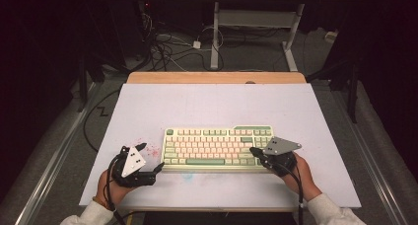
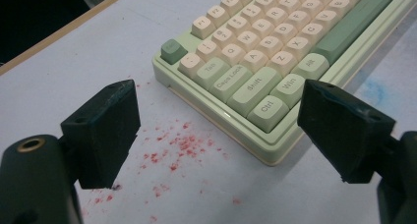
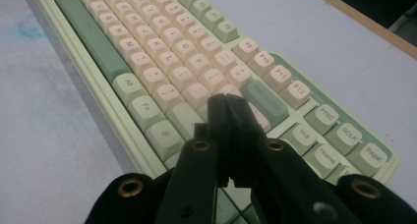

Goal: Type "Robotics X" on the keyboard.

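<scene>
A pale green keyboard (image 1: pixel 217 148) with squarish cream and sage plastic keycaps lies flat near the front middle of the matte, pale grey worktop (image 1: pixel 212 104), whose far edge is bare wood. The right tool (image 1: pixel 257 152) has its black jaws pressed together with nothing between them, over the keys at the keyboard's right end, perhaps touching one. The left tool (image 1: pixel 150 157) sits with blocky jaws wide apart and empty just off the keyboard's left front corner, above red speckles (image 2: pixel 177 148) on the worktop.
</scene>
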### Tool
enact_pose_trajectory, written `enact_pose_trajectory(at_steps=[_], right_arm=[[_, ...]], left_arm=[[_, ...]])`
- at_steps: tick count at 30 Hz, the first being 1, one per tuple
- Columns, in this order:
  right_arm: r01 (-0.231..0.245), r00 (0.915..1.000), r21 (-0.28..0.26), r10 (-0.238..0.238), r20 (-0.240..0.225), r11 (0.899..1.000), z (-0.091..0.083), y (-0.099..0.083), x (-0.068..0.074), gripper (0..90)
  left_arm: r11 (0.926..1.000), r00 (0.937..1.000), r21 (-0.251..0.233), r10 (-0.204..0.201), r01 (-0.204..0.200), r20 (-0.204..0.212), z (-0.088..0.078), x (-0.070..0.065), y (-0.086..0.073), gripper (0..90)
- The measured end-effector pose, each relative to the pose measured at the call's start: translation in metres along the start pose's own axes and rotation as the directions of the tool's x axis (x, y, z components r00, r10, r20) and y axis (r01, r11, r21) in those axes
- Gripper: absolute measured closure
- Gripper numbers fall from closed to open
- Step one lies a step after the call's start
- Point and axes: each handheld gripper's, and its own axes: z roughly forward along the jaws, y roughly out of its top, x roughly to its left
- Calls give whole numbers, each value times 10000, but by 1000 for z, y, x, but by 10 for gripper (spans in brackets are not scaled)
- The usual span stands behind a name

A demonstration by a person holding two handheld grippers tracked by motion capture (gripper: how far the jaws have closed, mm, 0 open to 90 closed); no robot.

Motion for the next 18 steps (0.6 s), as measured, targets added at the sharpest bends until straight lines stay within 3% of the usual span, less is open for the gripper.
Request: enact_pose_trajectory(at_steps=[18], right_arm=[[77, 9999, 617, -68, -152, 9981, 13, -3, 2, 900]], left_arm=[[10000, 9998, 10, -78, 78, 181, 1, 0, 0, 153]])
